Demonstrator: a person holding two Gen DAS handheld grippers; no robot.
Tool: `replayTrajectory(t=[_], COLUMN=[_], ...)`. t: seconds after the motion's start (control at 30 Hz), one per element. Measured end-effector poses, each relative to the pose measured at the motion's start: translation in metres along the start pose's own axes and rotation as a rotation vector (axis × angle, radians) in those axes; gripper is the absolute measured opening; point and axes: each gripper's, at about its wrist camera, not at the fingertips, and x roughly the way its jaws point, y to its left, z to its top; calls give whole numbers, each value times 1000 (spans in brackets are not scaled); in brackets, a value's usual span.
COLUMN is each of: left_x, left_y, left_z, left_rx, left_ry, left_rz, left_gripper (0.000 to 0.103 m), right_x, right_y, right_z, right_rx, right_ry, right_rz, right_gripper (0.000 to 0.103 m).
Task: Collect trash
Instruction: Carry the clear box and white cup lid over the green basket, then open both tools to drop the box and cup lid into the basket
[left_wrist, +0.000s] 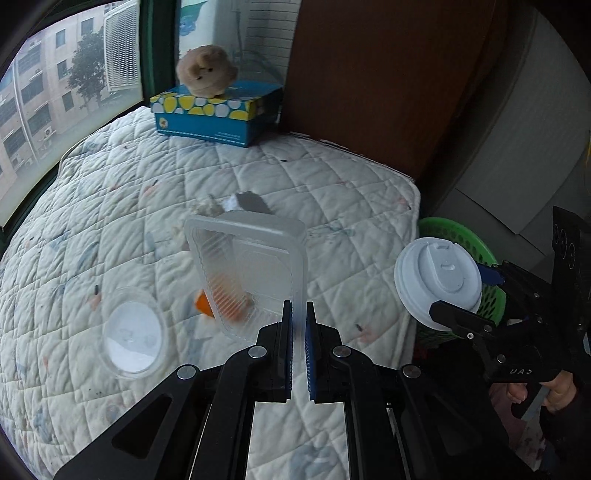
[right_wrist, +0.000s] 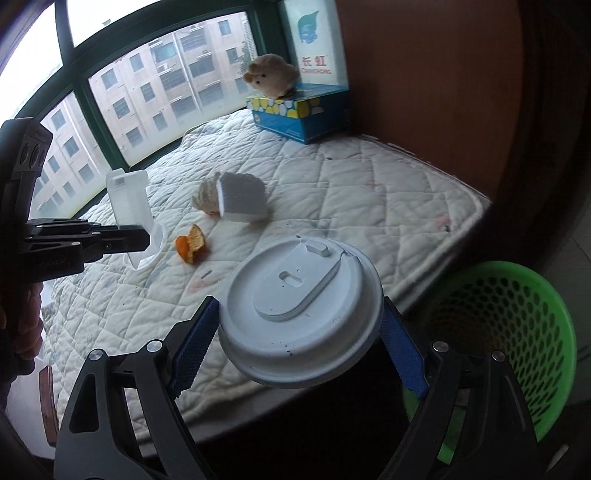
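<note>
My left gripper (left_wrist: 299, 314) is shut on the rim of a clear plastic tray (left_wrist: 251, 266) and holds it upright above the quilted mat (left_wrist: 332, 177); the tray also shows in the right wrist view (right_wrist: 127, 201). My right gripper (right_wrist: 299, 332) is shut on a paper cup with a white lid (right_wrist: 299, 314), held just past the mat's edge beside the green mesh basket (right_wrist: 517, 325). The cup also shows in the left wrist view (left_wrist: 436, 280). An orange peel (right_wrist: 190, 245), a crumpled wrapper with a grey-white packet (right_wrist: 236, 199) and a clear round lid (left_wrist: 133, 336) lie on the mat.
A blue tissue box (left_wrist: 218, 114) with a plush toy (left_wrist: 207, 70) on it stands at the mat's far corner by the window. A brown panel (left_wrist: 369, 74) rises behind the mat. The basket (left_wrist: 461, 236) stands on the floor off the mat's right edge.
</note>
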Motion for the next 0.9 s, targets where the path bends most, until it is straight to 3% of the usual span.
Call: replayTrajectory(t=[0.5, 0.9], left_x=[60, 103], left_y=[-142, -212], left_z=[23, 30], left_rx=[161, 228], left_ry=[81, 150], left_rz=[-130, -178], left_gripper=[6, 6], right_x=[-55, -81], right_y=[-132, -191], right_z=[-41, -62], right_rx=[174, 292], right_ry=[-10, -35], right_rz=[-206, -261], right_gripper=[86, 92])
